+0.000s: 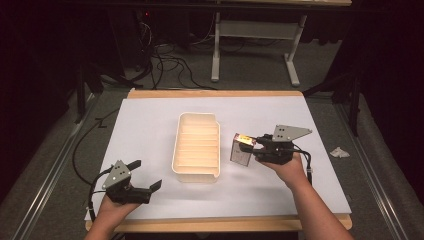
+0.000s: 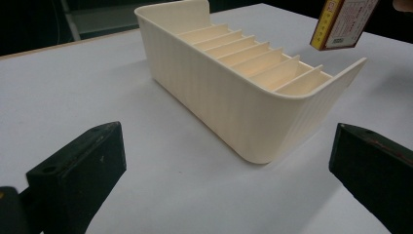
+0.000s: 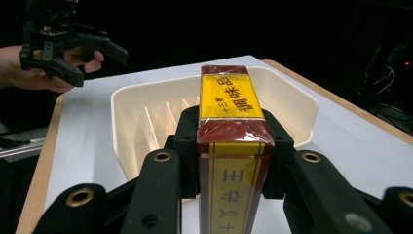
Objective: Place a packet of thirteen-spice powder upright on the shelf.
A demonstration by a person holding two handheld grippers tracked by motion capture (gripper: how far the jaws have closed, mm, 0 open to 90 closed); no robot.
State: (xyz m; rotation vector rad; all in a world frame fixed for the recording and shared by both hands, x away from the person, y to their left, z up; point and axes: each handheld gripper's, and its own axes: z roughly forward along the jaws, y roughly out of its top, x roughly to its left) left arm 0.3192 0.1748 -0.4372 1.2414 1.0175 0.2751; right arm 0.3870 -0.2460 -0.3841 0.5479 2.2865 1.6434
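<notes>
High view: right tongs (image 1: 256,145) level, clamping box (image 1: 243,149).

A crumpled paper scrap (image 1: 339,152) lies on the grey floor (image 1: 55,150) beside the table (image 1: 215,93).

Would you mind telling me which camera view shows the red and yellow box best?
The right gripper view: the red and yellow box fills its centre, clamped between the right gripper, printing legible. The high view shows the box small, right of the cream tray. The left gripper view catches just a corner of it at the top edge.
</notes>
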